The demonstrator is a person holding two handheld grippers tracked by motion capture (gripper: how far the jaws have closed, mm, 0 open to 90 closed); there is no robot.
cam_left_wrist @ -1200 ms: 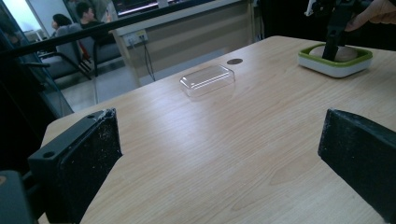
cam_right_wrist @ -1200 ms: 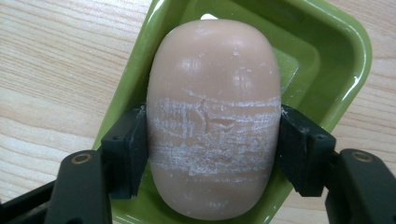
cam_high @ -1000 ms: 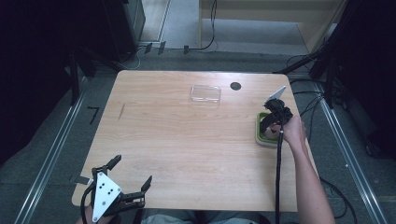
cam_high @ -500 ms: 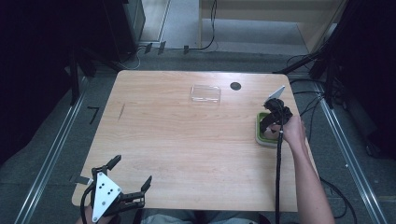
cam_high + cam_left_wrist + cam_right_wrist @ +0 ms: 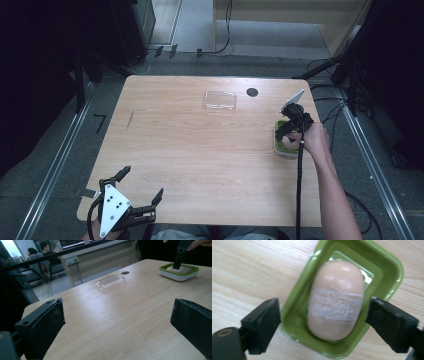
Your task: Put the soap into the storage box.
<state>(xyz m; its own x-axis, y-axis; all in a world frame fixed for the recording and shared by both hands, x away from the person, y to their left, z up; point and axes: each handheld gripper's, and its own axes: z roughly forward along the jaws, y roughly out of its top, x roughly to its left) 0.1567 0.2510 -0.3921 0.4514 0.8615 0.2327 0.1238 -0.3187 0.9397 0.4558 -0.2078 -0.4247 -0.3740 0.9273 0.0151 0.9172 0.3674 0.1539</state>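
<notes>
The wooden table (image 5: 200, 150) holds a green soap dish (image 5: 387, 267) near its right edge. A pink soap bar (image 5: 335, 300) lies inside. The right gripper (image 5: 322, 322) hangs above, jaws just opened, not touching it. The left gripper (image 5: 132, 192) is spread wide at the near left corner.

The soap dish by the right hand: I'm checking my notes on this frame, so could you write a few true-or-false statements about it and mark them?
1. A pinkish bar of soap lies in the green soap dish. True.
2. The right hand-held gripper is shut on the soap. False: its jaws have just been opening and stand apart, either side of the soap.
3. The clear plastic lid covers the dish. False: it lies apart, near the table's far edge.
4. The left hand-held gripper is open, holding nothing. True.
</notes>
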